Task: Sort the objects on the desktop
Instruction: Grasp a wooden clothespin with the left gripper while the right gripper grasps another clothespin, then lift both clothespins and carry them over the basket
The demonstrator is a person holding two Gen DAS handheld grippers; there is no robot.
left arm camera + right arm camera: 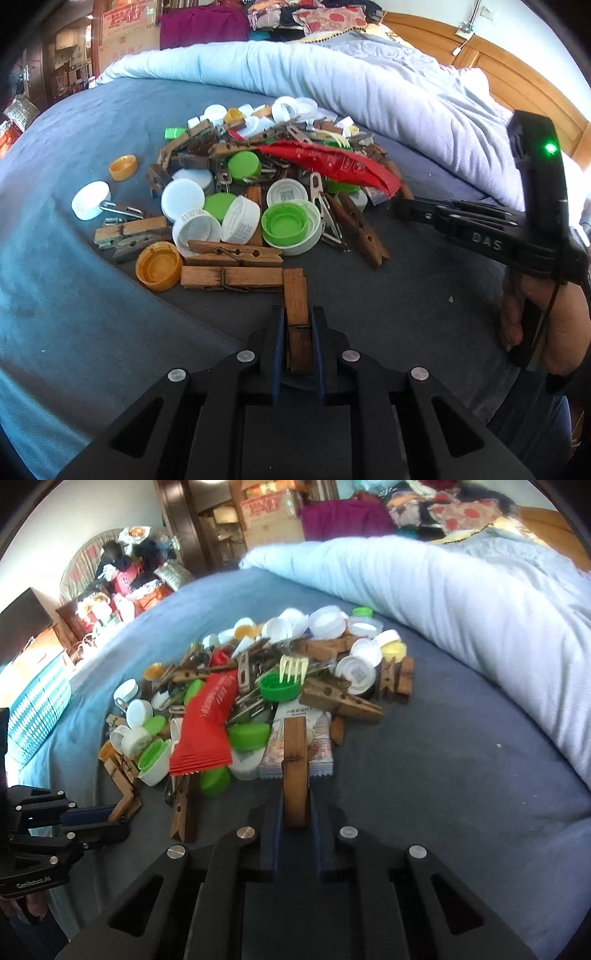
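Black linkage arms fill the bottom of the left wrist view, where the left gripper (298, 332) points down at a slant, its blue-padded jaws closed tight on a wooden clothespin (297, 314) that lies lengthwise between them at lower centre. At the right edge of that view a person's hand (543, 325) wraps the handle of the right tool, whose fingers reach leftward toward the pile.

From the right wrist view the right gripper (295, 808) tilts down likewise, pads pinched on a second wooden clothespin (294, 771) standing up the middle of the frame, its far end over a pale printed sachet (321, 746). Motion blur softens this view. The left tool shows at the lower left edge, its clothespin poking out toward the pile.

Both work over a blue-grey bed sheet (74, 295); a pale blue quilt (369, 85) is bunched across the upper right. The heap of mixed objects (251, 184) sits mid-frame: a red wrapper (332, 162), more clothespins, green, white and orange bottle caps, metal clips, and a cream plastic fork (293, 668).
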